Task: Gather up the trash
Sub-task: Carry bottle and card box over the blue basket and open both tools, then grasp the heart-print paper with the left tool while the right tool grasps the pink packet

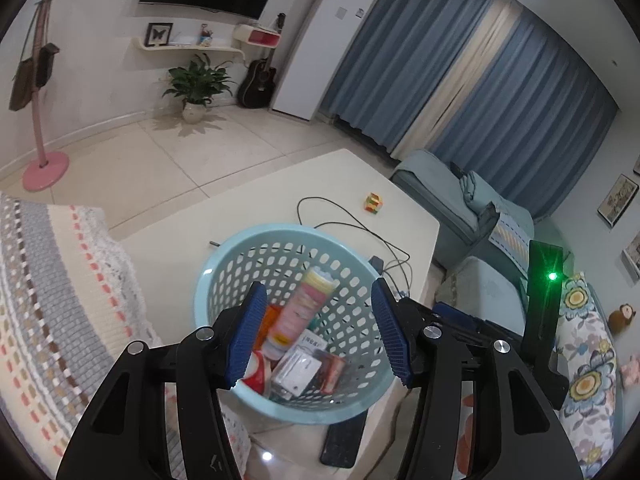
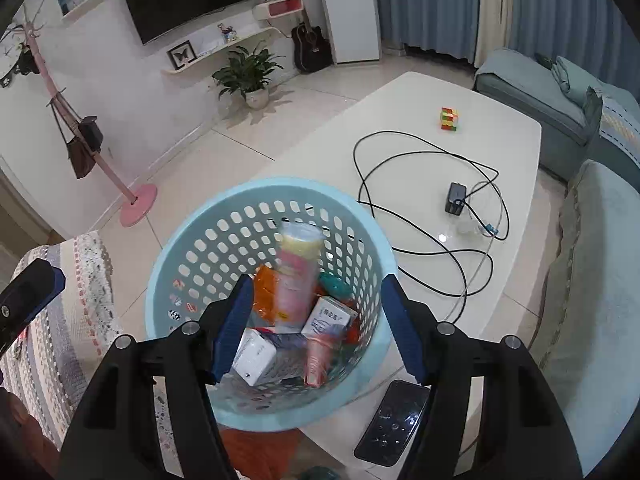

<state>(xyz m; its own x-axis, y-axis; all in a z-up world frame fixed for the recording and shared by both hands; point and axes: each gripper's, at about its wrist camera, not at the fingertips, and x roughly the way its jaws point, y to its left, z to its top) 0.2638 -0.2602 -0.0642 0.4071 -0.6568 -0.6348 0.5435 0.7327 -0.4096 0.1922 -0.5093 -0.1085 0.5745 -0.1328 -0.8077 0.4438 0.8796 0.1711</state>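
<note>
A light blue perforated basket [image 1: 352, 308] [image 2: 224, 248] stands at the near edge of the white table [image 1: 280, 200] [image 2: 420, 92]. It holds a pink and yellow tube [image 1: 302, 308] [image 2: 298, 276], white boxes [image 1: 296, 370] [image 2: 254, 356], an orange packet [image 2: 266, 294] and other wrappers. My left gripper [image 1: 318, 332] is open above the basket with nothing between its fingers. My right gripper [image 2: 318, 326] is open above the basket too, empty. The tube looks blurred in the right wrist view.
A black cable [image 2: 420, 184] with a charger block [image 2: 455, 198] lies on the table. A colourful cube [image 2: 449, 118] [image 1: 373, 202] sits further back. A black phone [image 2: 392, 422] [image 1: 342, 440] lies beside the basket. A striped cloth [image 1: 52, 292] covers furniture at left. Sofas [image 2: 592, 264] stand right.
</note>
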